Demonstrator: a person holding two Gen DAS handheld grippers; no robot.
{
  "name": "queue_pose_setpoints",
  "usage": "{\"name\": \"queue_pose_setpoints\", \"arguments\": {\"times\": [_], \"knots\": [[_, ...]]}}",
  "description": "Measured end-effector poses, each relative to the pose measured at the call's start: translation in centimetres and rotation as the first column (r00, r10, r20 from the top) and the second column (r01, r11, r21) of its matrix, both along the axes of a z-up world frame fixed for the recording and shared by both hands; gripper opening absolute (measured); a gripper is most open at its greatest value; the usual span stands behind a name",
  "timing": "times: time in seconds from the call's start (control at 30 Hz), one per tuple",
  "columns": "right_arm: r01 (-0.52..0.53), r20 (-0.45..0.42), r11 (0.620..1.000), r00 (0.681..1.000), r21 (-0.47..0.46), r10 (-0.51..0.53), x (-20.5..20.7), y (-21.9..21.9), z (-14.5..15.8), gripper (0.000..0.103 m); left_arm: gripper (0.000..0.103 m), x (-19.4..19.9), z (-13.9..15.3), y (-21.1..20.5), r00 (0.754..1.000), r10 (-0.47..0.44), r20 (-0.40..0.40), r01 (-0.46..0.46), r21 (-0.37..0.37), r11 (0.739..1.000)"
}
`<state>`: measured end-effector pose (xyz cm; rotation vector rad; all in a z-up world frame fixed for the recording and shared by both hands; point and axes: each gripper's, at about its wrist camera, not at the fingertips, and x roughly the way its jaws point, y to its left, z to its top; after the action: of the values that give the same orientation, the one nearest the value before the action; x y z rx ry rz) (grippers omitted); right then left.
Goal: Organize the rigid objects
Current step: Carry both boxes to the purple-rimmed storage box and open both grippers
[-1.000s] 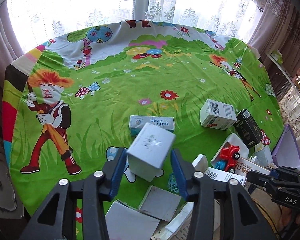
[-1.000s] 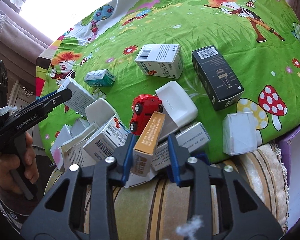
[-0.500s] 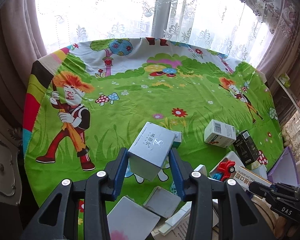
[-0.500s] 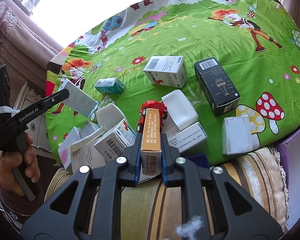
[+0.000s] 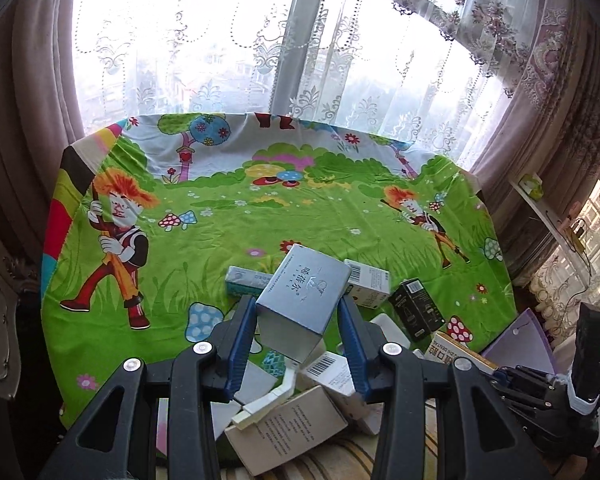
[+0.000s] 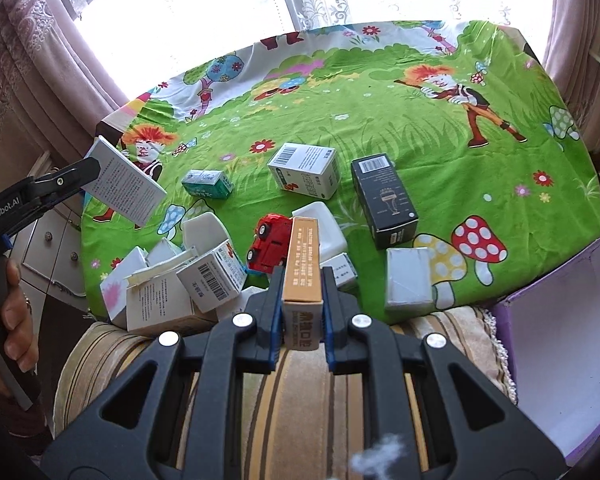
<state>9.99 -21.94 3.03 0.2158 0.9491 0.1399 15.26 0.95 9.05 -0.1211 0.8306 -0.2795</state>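
My left gripper (image 5: 297,312) is shut on a silver-blue box (image 5: 302,304), lifted above the green cartoon tablecloth (image 5: 220,240). The right wrist view shows that same box (image 6: 124,184) held at the left, tilted. My right gripper (image 6: 301,276) is shut on a narrow tan box (image 6: 302,268), raised over the pile. Under it lie a red toy car (image 6: 268,242), a white barcode box (image 6: 212,278), a black box (image 6: 382,200), a white-green box (image 6: 304,170) and a teal box (image 6: 207,183).
A heap of white cartons (image 6: 156,296) sits at the cloth's near left edge, over a striped cushion (image 6: 300,392). A purple open box (image 6: 560,340) stands at the right. A grey-white carton (image 6: 408,280) lies by the mushroom print. Lace curtains and a window lie beyond.
Both grippers rose and drew back from the table, each carrying its box. The right jaws went from loosely around the tan box to pressed on it.
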Motion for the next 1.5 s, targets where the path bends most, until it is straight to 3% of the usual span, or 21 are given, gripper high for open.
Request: {"name": "queue_pose_setpoints", "arguments": {"times": [0.3, 0.53, 1.0, 1.5], "knots": [[0.04, 0.019, 0.999, 0.999, -0.021, -0.039, -2.7, -3.7, 0.9, 0.02, 0.043, -2.5, 0.1, -5.2, 0.993, -0.113, -0.018, 0.111, -0.085, 0.99], [0.118, 0.034, 0.992, 0.993, -0.054, -0.116, -4.9, -8.8, 1.3, 0.02, 0.043, -4.0, -0.8, -10.3, 0.973, -0.221, -0.063, 0.209, -0.156, 0.965], [0.276, 0.04, 0.955, 0.961, -0.108, -0.273, -9.0, -17.6, -0.1, 0.02, 0.043, -6.4, -3.9, -22.6, 0.89, -0.422, -0.173, 0.376, -0.245, 0.894], [0.361, 0.044, 0.923, 0.932, -0.132, -0.359, -10.7, -21.1, -0.5, 0.02, 0.045, -7.9, -6.7, -28.7, 0.814, -0.531, -0.236, 0.465, -0.282, 0.839]]}}
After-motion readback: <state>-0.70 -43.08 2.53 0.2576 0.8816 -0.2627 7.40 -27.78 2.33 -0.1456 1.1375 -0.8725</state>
